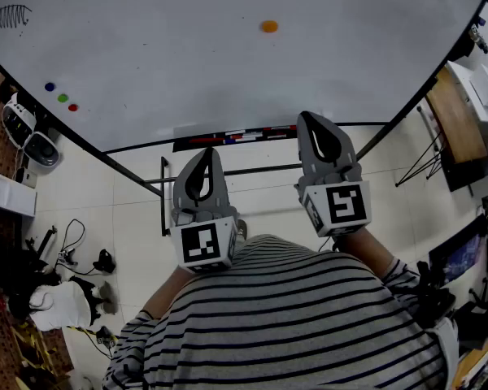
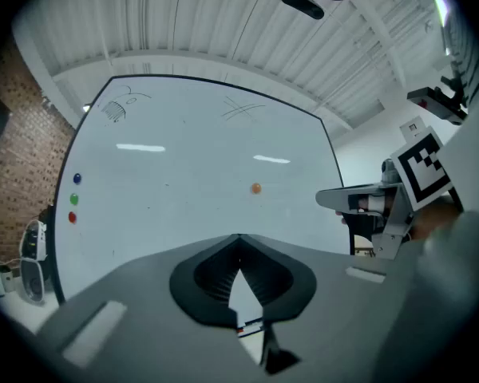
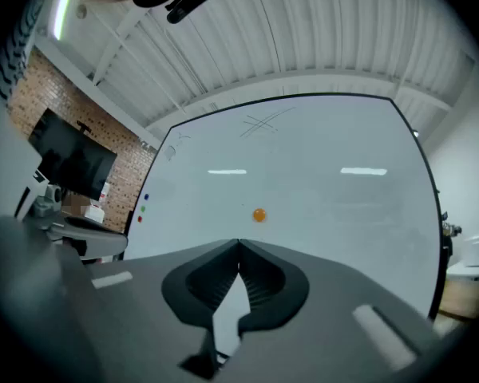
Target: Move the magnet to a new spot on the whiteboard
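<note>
A small orange magnet (image 1: 268, 27) sticks near the middle of the whiteboard (image 1: 187, 63); it also shows as the orange magnet (image 2: 256, 187) in the left gripper view and the orange magnet (image 3: 259, 215) in the right gripper view. My left gripper (image 1: 205, 154) is shut with nothing in it, held well short of the board. My right gripper (image 1: 307, 120) is shut and empty too, its tips below the board's lower edge and somewhat right of the magnet. In the gripper views the left gripper (image 2: 239, 238) and right gripper (image 3: 239, 244) show tips that meet.
Blue, green and red magnets (image 1: 62, 97) sit in a row at the board's left. A marker tray (image 1: 236, 137) runs under the board. A doodle (image 1: 6, 10) marks the top left corner. Clutter and cables (image 1: 65, 258) lie on the floor at left; a desk (image 1: 455, 112) stands at right.
</note>
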Motion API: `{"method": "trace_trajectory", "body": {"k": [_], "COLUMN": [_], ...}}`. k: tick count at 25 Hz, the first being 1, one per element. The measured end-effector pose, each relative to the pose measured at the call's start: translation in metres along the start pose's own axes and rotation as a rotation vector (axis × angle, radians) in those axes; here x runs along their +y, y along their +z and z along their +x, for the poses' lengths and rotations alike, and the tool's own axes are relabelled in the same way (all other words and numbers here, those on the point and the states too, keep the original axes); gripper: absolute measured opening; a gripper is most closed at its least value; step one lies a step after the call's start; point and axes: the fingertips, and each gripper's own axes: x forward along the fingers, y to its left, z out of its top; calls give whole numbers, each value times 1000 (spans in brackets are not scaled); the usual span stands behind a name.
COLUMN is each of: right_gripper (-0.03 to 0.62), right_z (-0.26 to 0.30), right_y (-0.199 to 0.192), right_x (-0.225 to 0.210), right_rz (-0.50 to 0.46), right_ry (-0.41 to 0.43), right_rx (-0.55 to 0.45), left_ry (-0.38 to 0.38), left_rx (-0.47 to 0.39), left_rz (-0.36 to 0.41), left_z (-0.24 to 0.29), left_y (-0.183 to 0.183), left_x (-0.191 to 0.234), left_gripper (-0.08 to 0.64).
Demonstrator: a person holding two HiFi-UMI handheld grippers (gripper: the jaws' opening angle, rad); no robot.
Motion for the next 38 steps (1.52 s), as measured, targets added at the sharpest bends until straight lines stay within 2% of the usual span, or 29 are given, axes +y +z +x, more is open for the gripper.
{"method": "trace_trajectory", "body": {"k": [1, 3, 5, 9, 16, 22, 28, 33, 38], "right_gripper": [2, 72, 84, 108, 132, 114, 124, 124, 124], "right_z": [18, 53, 83, 134, 173, 183, 180, 157, 117], "right_y": [4, 12, 21, 34, 28, 29, 28, 33, 29], "right_x": [-1, -3, -7, -22, -28, -34, -34, -28, -21], "right_rz": [-20, -61, -109, -216, -248, -236, -209, -167, -136], "right_ry": [-5, -19, -48, -157, -234, -260, -255, -230, -182], "right_rx": [-5, -21, -47, -71, -55, -70, -60, -82, -48], "left_ry": [-10, -28, -40, -52, -48, -36, -27, -33, -36], "left_rx": [-15, -41, -61, -84, -70, -69, -53, -47, -69], "left_rz": [3, 9, 21, 37, 34, 22, 15, 13, 18], "left_z": [13, 36, 56, 86, 103, 108, 107, 102, 85], "left_y": [6, 17, 25, 35, 32, 28, 24, 20, 27], "left_x": [8, 24, 39, 64, 88, 101, 103, 93, 71], "left_gripper": [15, 15, 15, 15, 15, 15, 15, 15, 15]}}
